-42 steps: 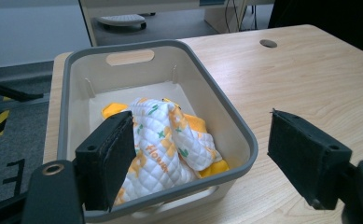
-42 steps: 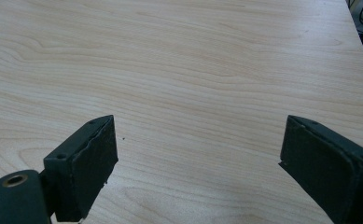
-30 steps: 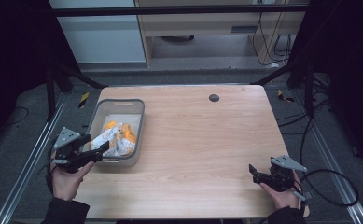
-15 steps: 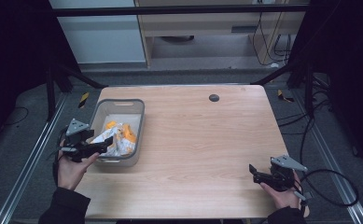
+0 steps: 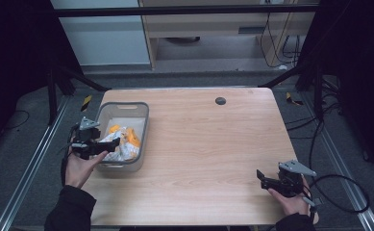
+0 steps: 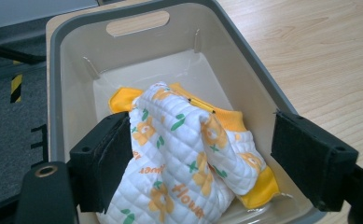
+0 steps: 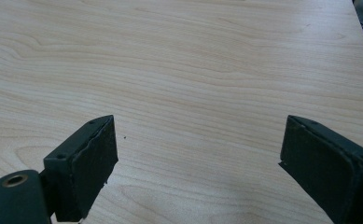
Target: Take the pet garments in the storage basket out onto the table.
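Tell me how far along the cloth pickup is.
Done: left claw is open, its jaws on either side of the cloth in the bin. In hand: no grip yet. Left: close, lift it out. Right claw is open over bare table.

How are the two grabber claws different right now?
The left gripper reaches over the grey bin with the flowered cloth between its jaws; the right gripper has only bare wooden table before it. The left sits at the table's left edge, the right near its front right corner. Both are open.
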{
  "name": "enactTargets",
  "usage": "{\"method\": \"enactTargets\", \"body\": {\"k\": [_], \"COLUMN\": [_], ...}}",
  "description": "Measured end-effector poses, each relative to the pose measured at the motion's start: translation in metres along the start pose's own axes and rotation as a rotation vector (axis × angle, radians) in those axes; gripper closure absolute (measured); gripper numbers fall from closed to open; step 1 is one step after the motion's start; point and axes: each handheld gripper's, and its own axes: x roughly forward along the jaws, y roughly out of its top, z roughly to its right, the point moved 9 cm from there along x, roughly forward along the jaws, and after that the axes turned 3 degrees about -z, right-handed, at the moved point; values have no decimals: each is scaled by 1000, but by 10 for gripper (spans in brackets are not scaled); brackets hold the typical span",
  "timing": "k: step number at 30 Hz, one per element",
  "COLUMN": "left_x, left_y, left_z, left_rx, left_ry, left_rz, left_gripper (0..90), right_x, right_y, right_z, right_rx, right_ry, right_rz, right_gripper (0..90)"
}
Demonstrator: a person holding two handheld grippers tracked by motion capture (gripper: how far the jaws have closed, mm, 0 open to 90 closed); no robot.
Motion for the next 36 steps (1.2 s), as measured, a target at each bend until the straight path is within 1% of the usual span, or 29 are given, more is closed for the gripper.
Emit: {"method": "enactTargets", "body": {"k": [2,3,7,10,14,16,23,29,30,32,35,36], "left_x": [4,5,10,14,22,24,33,37,39,41,45,46], "left_y": [0,0,0,0,-2,-2,-4,-7,-8,-8,-12,-13], "left_z": [-1,-1,0,1,-1,-2,-2,-1,0,-1,-1,-1], "left_rx": [6,2,5,15,11,13,10,20,23,21,7,15], "left_ry": [3,0,-7,-5,1,11,14,16,19,21,16,15], "left_rz": [-26,-27,-54,-73,-109,-115,-147,-172,-185,-191,-208,-217], "left_gripper": [200,200,200,200,200,200,202,206,206,206,210,215], "right_x": [1,1,1,1,1,1,2,3,3,3,3,3], "right_y": [0,0,-1,-1,-1,-1,-2,-3,-3,-3,-3,-3], "right_z": [1,1,1,1,1,1,0,1,1,1,1,1], "right_rx": [0,-1,0,-2,-4,-3,-1,-9,-10,-8,-11,-11], "right_ry": [0,1,1,1,0,2,6,2,2,3,5,6], "right_rz": [-1,-1,-3,-4,-6,-8,-19,-20,-19,-20,-23,-24], "right_gripper": [109,109,109,109,109,109,108,105,105,105,105,105]}}
